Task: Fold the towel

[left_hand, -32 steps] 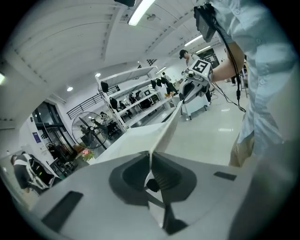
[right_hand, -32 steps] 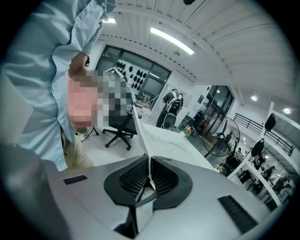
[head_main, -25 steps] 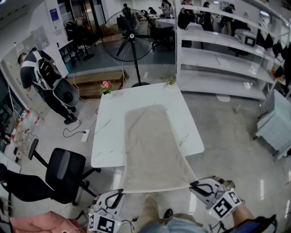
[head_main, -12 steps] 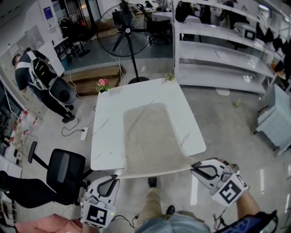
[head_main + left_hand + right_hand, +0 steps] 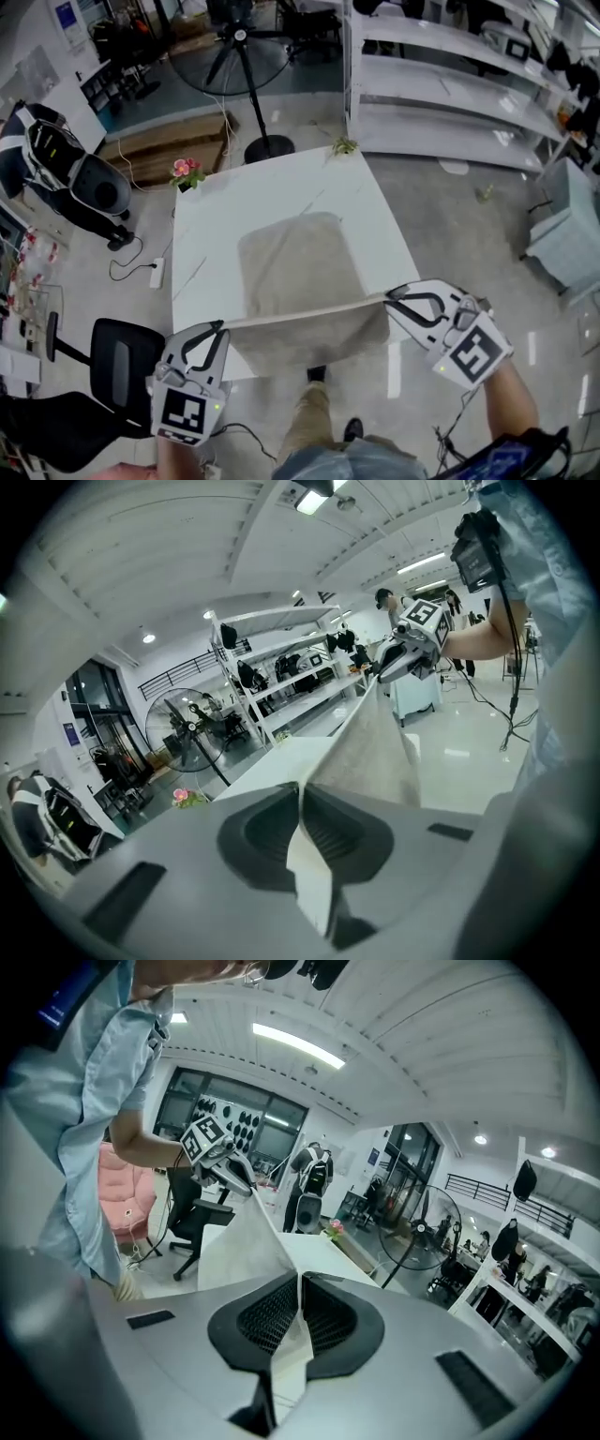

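pinching towel (image 5: 300, 267) corners, left claw (image 5: 222, 326), right claw (image 5: 388, 298), long axis pointing away

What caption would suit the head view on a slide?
A person's left gripper and right gripper each clamp a near corner of the beige towel, holding its edge taut above the white table.

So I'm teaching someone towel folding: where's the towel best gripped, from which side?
Its two near corners, from the near side of the table: the towel lies flat, and the left gripper and right gripper, each pinching a corner, hold that edge taut.
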Tool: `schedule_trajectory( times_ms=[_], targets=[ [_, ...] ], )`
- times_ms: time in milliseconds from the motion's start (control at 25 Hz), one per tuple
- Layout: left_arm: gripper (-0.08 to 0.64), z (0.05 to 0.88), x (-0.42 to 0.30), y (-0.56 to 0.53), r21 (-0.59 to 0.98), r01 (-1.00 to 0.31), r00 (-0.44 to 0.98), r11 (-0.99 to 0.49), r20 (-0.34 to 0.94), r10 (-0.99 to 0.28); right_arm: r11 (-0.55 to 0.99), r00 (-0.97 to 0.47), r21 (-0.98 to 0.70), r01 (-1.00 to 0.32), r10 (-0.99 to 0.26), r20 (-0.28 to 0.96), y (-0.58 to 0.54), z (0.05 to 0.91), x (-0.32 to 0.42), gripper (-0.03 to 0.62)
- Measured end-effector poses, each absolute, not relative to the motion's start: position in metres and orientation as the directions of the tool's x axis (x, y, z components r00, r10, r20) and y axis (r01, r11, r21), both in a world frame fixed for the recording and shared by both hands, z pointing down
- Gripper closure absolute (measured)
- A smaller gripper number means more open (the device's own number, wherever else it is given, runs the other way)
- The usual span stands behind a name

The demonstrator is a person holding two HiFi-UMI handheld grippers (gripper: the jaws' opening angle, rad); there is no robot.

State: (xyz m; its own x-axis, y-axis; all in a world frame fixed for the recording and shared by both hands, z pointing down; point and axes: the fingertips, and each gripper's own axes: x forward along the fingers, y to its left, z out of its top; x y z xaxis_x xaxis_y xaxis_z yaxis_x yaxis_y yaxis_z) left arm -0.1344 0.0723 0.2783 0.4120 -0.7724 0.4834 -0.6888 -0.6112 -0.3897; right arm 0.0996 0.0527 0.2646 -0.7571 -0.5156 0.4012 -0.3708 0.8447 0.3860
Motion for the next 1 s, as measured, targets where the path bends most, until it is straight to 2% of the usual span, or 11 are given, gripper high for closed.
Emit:
schedule_trajectory(
  times_ms=[440,1000],
  targets=[
    [0.538,0.326,-0.161,-0.062,-0.279,-0.711,0.439,-0.645,0.542,-0.717,0.859,-0.720,0.302,-0.413,-0.511,0.470,-0.089,0.308,0.076,0.563],
    [0.537,0.405,-0.185,-0.181,-0.155,-0.732,0.442,-0.663,0.633,-0.635,0.861,-0.674,0.221,-0.458,-0.498,0.545,-0.208,0.376,0.054,0.563]
  ],
)
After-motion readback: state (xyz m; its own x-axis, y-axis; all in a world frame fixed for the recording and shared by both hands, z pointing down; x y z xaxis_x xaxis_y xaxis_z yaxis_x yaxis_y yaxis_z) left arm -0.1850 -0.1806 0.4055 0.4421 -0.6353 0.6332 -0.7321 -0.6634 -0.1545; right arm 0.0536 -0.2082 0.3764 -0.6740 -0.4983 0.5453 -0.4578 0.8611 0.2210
